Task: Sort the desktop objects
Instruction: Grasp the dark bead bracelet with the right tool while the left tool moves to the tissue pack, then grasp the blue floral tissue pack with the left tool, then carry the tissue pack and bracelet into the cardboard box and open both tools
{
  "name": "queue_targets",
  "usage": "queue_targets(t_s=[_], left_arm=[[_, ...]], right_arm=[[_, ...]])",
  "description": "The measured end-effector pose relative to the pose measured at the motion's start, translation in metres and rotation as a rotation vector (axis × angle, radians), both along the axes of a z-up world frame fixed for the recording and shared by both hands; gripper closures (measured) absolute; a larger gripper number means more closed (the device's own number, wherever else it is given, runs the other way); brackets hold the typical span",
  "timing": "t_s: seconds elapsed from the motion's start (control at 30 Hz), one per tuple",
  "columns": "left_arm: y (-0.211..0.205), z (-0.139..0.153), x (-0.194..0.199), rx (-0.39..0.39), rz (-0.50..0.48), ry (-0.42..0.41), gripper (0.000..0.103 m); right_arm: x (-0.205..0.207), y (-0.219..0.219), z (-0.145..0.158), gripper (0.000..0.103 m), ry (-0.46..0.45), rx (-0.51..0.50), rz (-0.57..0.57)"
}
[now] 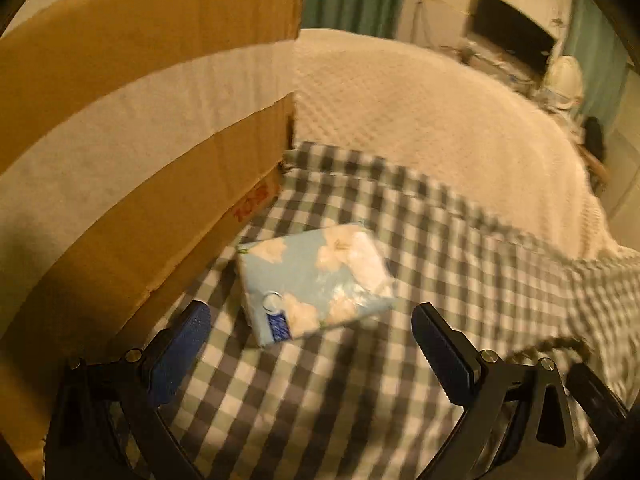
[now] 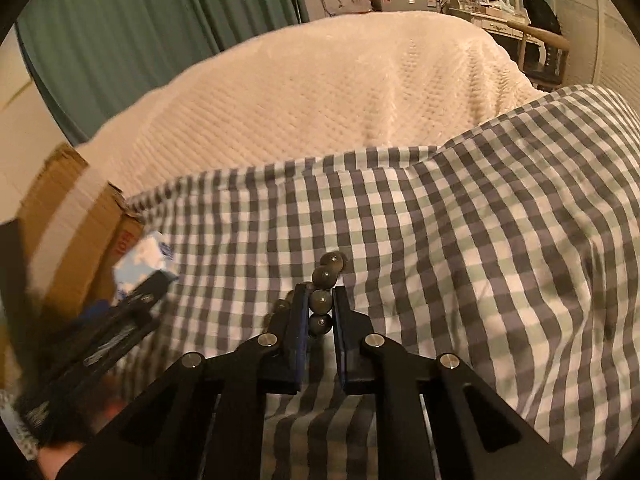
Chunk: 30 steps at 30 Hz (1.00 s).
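Right hand-held gripper (image 2: 321, 306) — clamped on bead bracelet (image 2: 325, 294)

Grey-and-white checked cloth (image 2: 440, 240), blue floral tissue pack (image 1: 312, 276), brown box (image 1: 140, 120)

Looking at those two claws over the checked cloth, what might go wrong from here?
1. The right gripper pinches the bead string by only a bead or two, and round beads could slip out when lifted.
2. The left gripper stands open in front of the tissue pack, which looks soft and slick and might squash or slide toward the cardboard box.
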<state>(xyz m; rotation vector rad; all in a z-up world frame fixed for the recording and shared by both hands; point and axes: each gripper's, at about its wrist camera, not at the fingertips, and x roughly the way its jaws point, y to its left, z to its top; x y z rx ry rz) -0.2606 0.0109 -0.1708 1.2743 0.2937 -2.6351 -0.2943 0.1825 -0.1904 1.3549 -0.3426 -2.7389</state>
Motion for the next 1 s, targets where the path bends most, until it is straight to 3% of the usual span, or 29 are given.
queue_targets(t_s=[0.13, 0.23, 0.27, 0.3, 0.33, 0.57, 0.83, 1.0], left_arm=[[-0.003, -0.012, -0.013, 0.028, 0.058, -0.060, 0.000], [-0.010, -0.013, -0.017, 0.067, 0.057, -0.051, 0.000], [-0.013, -0.011, -0.015, 0.089, 0.052, -0.031, 0.006], [-0.016, -0.010, -0.014, 0.101, 0.052, -0.020, 0.020], [-0.018, -0.009, -0.013, 0.107, 0.055, -0.013, 0.025], [-0.030, -0.003, 0.010, 0.165, -0.029, -0.003, 0.026], [-0.050, 0.030, 0.083, 0.222, -0.127, 0.031, 0.026], [-0.049, 0.070, 0.124, 0.153, -0.225, 0.112, 0.026]], right_arm=[[0.004, -0.006, 0.001, 0.092, 0.008, -0.015, 0.015], [0.004, -0.008, 0.006, 0.092, 0.011, -0.014, 0.032], [0.005, -0.009, 0.006, 0.092, 0.012, -0.009, 0.036], [0.007, -0.011, 0.005, 0.092, 0.012, -0.003, 0.044], [0.008, -0.010, 0.006, 0.092, 0.015, -0.001, 0.045], [0.018, -0.007, 0.011, 0.092, 0.020, -0.004, 0.049], [0.069, -0.001, 0.043, 0.092, 0.077, -0.046, 0.048], [0.096, -0.008, 0.065, 0.092, 0.112, -0.032, 0.054]])
